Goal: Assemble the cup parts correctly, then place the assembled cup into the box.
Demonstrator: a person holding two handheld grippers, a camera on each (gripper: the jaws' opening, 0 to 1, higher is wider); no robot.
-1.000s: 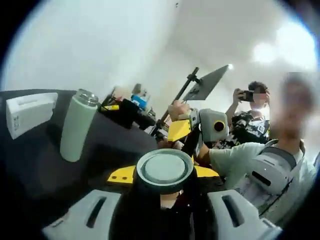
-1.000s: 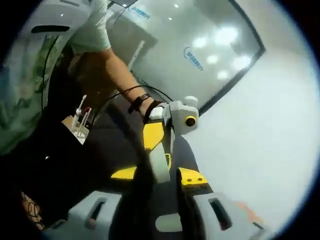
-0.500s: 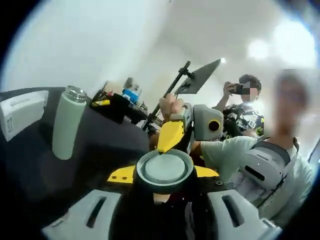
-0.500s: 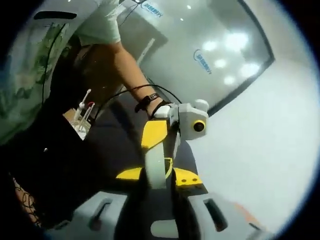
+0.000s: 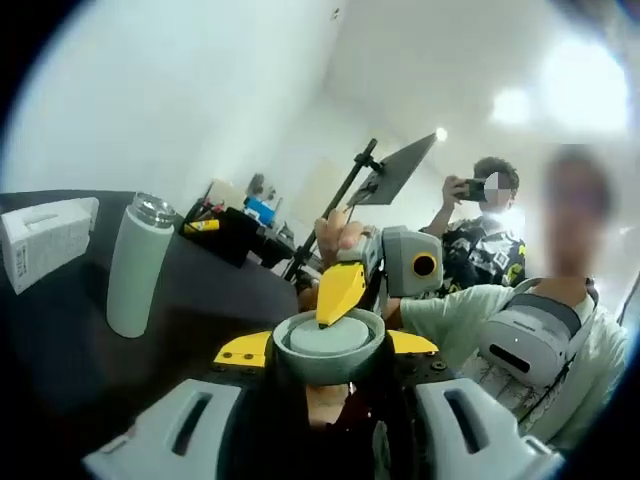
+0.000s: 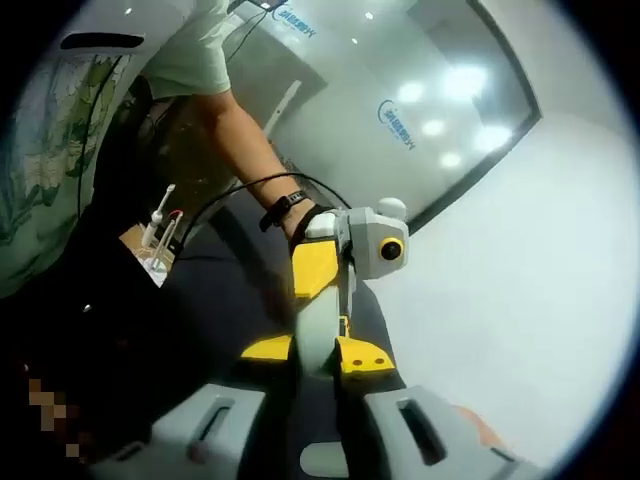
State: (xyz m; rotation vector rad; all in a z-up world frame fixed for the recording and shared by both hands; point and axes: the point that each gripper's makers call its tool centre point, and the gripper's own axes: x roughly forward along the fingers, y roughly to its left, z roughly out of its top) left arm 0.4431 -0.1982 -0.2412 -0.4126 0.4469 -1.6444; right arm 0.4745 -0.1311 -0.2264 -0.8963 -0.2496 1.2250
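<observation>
A round pale green cup lid point(image 5: 328, 338) sits between my left gripper's point(image 5: 328, 352) yellow pads, and that gripper is shut on it. My right gripper point(image 5: 338, 296) comes in from behind, one yellow jaw tip lying on the lid's face. In the right gripper view the lid point(image 6: 314, 335) shows edge-on, and my right gripper point(image 6: 315, 354) is shut narrowly on it. The left gripper point(image 6: 318, 270) faces it just beyond. The pale green cup body point(image 5: 138, 265) stands upright on the black table point(image 5: 220, 290), far left of both grippers.
A white box point(image 5: 45, 240) lies at the table's left end. Assorted clutter point(image 5: 235, 215) and a stand with a dark panel point(image 5: 400, 170) are at the far edge. A person holding a phone point(image 5: 480, 195) stands behind. A holder with brushes point(image 6: 160, 240) sits left.
My right gripper's jaws have drawn together around the lid. In the left gripper view its yellow jaw has moved in over the lid, which now tilts flatter.
</observation>
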